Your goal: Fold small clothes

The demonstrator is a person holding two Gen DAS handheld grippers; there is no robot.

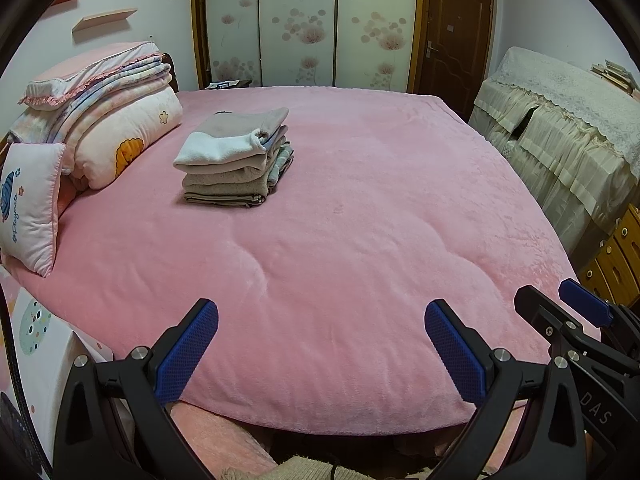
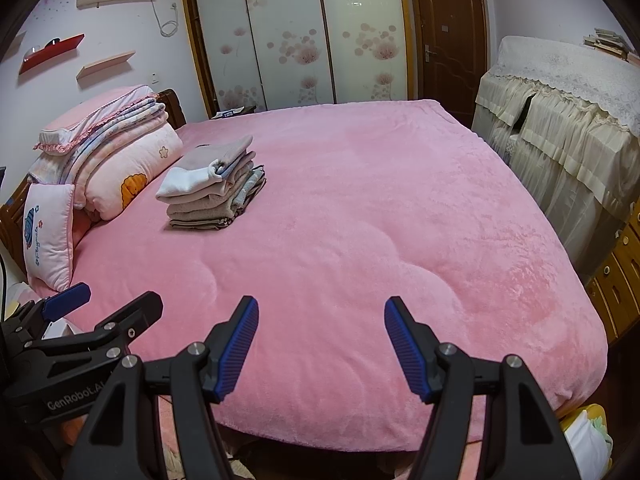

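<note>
A stack of folded small clothes (image 1: pixel 234 158) (image 2: pixel 212 186), grey, beige and white, sits on the pink bed cover (image 1: pixel 360 220) (image 2: pixel 360 220) toward the far left. My left gripper (image 1: pixel 322 312) hovers open over the near edge of the bed with nothing between its blue pads. My right gripper (image 2: pixel 322 308) also stands open and empty over the near edge, just to the right of the left one. Each gripper shows in the other's view, the right gripper (image 1: pixel 560 304) at the right edge and the left gripper (image 2: pixel 104 300) at the left edge. Both are far from the stack.
Folded quilts and pillows (image 1: pixel 104 120) (image 2: pixel 104 148) lie at the head of the bed on the left. A cloth-covered cabinet (image 1: pixel 560 128) (image 2: pixel 560 120) and wooden drawers (image 1: pixel 616 256) stand along the right side. A wardrobe (image 2: pixel 288 36) and a brown door (image 2: pixel 448 36) are behind.
</note>
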